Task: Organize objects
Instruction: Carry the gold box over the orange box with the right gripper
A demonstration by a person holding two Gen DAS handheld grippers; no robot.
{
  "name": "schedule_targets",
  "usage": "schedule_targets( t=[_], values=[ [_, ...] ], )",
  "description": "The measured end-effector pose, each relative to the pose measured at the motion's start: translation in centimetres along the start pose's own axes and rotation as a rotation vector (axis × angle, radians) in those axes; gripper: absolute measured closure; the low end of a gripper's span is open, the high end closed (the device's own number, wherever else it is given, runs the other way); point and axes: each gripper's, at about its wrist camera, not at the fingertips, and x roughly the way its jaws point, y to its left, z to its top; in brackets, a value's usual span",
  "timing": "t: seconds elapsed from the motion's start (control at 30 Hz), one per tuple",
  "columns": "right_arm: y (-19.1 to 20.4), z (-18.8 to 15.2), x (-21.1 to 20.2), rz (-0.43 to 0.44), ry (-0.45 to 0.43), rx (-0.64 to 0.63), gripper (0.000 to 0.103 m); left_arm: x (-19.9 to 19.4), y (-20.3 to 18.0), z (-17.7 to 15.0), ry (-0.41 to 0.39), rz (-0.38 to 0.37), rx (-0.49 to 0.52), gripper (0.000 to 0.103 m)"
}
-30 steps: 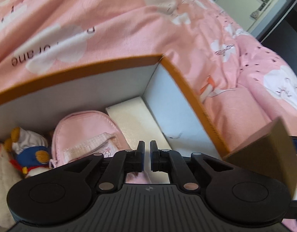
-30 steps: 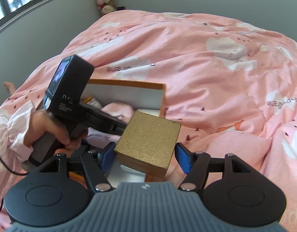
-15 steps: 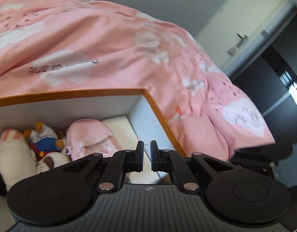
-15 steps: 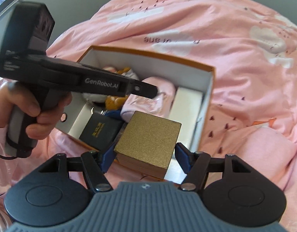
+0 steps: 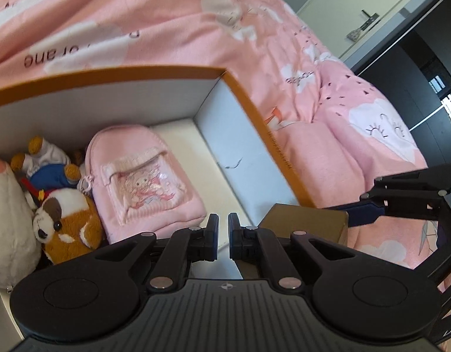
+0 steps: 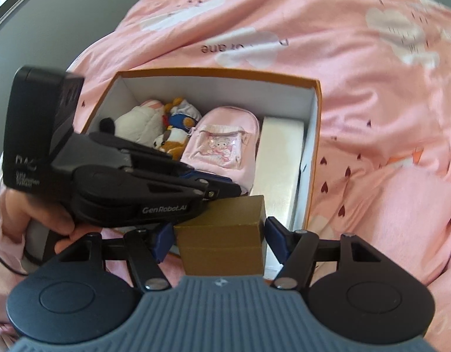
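Holding: right tongs (image 6: 217,239) clamp our gold box (image 6: 222,236) by its side faces, at the carton's (image 6: 317,123) near edge.
Handling: we judge it rigid, light; a firm flat-sided hold suits.
Left tongs (image 5: 222,236): nearly together, empty, over the carton.

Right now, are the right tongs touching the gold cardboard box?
Touching: the right wrist view shows both blue pads of the right tongs pressed against the gold cardboard box.
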Motion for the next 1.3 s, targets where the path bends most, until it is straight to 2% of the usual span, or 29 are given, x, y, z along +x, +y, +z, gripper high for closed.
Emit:
schedule_targets(
  t=[0.07,0.17,0.4,0.63,0.8,0.97,1.0,1.17,1.3],
  values=[
    [-0.5,0.2,0.7,0.01,0.015,0.05,0.036,0.2,0.4,0.0,0.004,0.008,-0.011,0.097],
    [-1.1,0.2,1.6,0.0,0.043,0.105,0.039,-0.8,1.0,-0.2,-0.042,-0.007,-0.046,0.097],
    [-2.8,1.5,4.0,0.024,0.201,0.216,0.039,-3.1,1.8,-0.3,-0.104,-0.028,-0.06,0.097],
    [-1.9,3.4,7.4,-0.053,0.403,0.137,0.039,-4.0,2.4,-0.7,-0.123,-0.037,-0.081,0.097],
    [-0.7,4.2,9.4,-0.109,0.5,0.07,0.039,-4.1,2.7,-1.0,-0.122,-0.039,-0.087,0.097],
    [0.0,4.4,10.6,-0.136,0.541,0.026,0.039,-4.3,3.2,-1.1,-0.128,-0.054,-0.103,0.096],
    [0.2,4.4,10.7,-0.141,0.542,0.01,0.038,-4.3,3.3,-1.1,-0.129,-0.056,-0.105,0.092],
    [0.9,4.3,10.5,-0.157,0.516,-0.047,0.035,-4.4,3.4,-1.2,-0.128,-0.063,-0.107,0.092],
    [0.7,3.6,10.4,-0.146,0.538,-0.03,0.035,-4.6,3.4,-1.4,-0.119,-0.07,-0.105,0.092]
  ],
)
